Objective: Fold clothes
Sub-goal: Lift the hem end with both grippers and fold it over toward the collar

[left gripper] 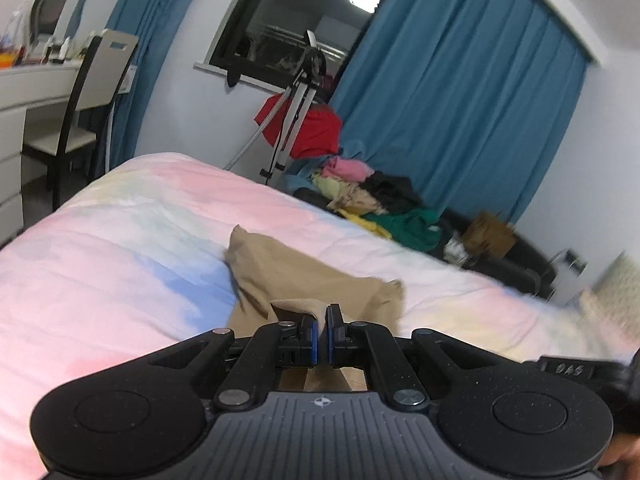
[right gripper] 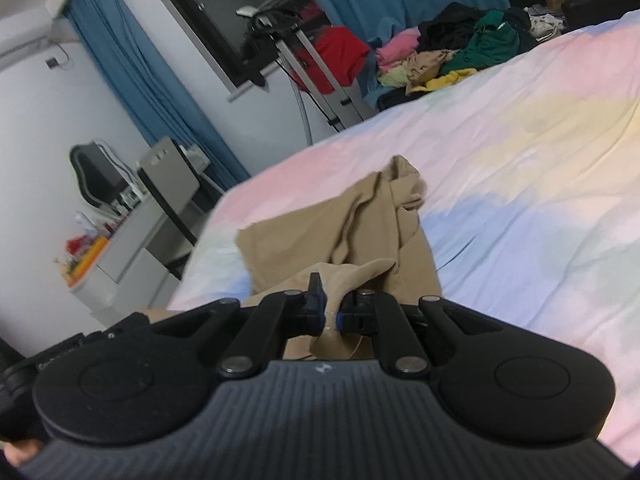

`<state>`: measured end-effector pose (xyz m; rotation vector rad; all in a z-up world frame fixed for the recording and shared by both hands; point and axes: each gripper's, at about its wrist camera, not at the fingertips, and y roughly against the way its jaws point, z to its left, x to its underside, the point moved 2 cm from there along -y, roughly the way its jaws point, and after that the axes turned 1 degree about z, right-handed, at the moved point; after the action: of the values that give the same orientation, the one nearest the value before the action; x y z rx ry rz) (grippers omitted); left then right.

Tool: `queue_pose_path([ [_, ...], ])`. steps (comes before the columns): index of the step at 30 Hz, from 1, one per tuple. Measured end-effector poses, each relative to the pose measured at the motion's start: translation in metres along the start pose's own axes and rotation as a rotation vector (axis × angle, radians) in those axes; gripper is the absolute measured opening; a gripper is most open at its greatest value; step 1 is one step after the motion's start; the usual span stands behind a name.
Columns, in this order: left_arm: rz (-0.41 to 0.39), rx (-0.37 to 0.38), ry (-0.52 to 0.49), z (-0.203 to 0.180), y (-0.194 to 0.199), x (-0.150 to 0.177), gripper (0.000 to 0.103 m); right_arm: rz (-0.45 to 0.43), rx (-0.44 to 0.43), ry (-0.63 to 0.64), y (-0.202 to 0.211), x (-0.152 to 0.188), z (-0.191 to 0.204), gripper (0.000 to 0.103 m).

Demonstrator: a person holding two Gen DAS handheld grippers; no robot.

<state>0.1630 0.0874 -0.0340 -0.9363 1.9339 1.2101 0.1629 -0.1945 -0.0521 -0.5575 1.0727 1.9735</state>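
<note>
Here, both hand-held grippers, left (left gripper: 323,314) and right (right gripper: 331,305), pinch the tan garment (left gripper: 304,276), mid-frame on the bed (left gripper: 100,264). Keep tension even and edges matched while folding.

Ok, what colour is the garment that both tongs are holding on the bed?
The garment is plain tan, no pattern. It shows best in the right wrist view.
</note>
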Motion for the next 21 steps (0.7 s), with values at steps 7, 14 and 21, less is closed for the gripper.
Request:
queue_pose_path([
  [7,0.124,-0.043,-0.011,0.037,-0.085,0.032,0.005,0.083,0.073,0.054,-0.062,0.008,-0.021,0.010],
  [14,0.173,-0.060,-0.033,0.054,-0.122,0.046,0.009,0.176,0.140,0.058,-0.098,0.017,-0.037,0.011],
  [21,0.127,-0.092,-0.135,0.033,-0.102,0.048,0.023,0.181,0.122,0.090,-0.085,0.015,-0.026,0.074],
])
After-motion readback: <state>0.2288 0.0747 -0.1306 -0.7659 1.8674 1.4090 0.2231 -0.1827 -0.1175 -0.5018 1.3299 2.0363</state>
